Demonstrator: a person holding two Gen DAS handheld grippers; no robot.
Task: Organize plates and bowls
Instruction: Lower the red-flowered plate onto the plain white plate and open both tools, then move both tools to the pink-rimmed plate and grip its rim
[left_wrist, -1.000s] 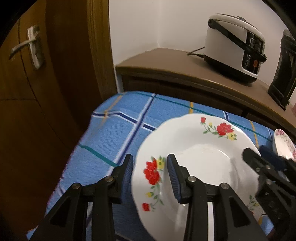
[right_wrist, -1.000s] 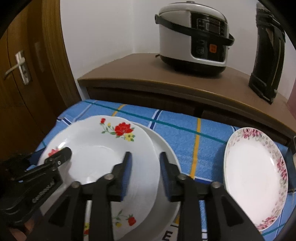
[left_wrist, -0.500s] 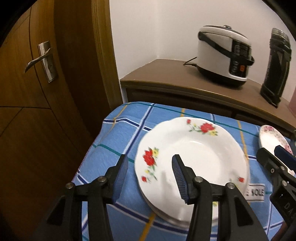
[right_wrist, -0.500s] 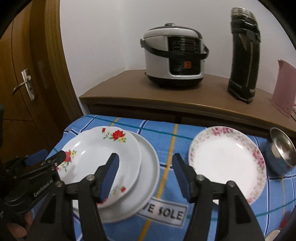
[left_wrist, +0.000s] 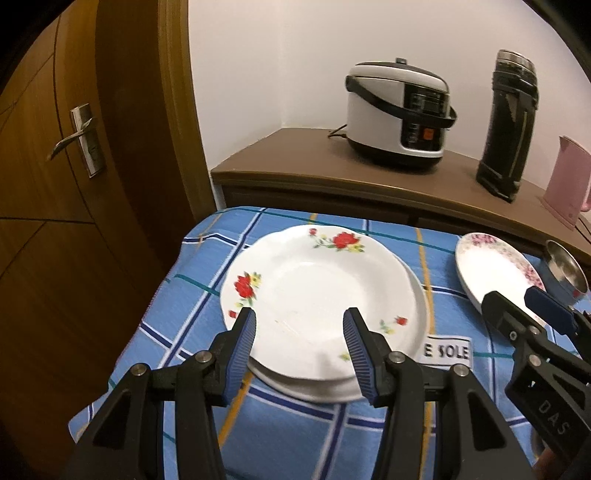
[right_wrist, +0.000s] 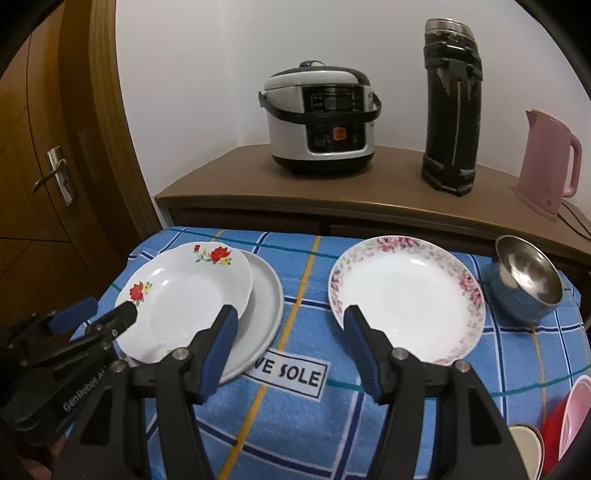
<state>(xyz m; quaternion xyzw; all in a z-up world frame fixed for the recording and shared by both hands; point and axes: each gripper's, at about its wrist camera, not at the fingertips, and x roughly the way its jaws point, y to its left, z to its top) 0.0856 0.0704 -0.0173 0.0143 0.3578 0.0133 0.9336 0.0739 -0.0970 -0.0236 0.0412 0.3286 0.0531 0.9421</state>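
step: red-flower plate (right_wrist: 184, 291) stacked on plain plate (right_wrist: 264, 295) | left gripper (left_wrist: 299, 332), right gripper (right_wrist: 288, 325): empty, jaws apart | next: pink-flower plate (right_wrist: 406, 299)

Bare cloth (right_wrist: 306, 295) between the stacked plates (right_wrist: 258, 295) and pink-flowered plate (right_wrist: 406, 295) leaves passage.

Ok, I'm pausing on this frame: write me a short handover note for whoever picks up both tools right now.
Left tool: open, empty, above the near edge of the red-flower plate.
Right tool: open, empty, over the blue checked cloth between the two plate spots.
Things: the red-flower plate sits off-centre on a plain white plate at the left. The pink-flower plate lies alone to the right, with the steel bowl tilted beyond it. More bowls show at the right edge.
Done: two plates stacked.
Left: probably add the pink-flower plate, then gather the bowls.
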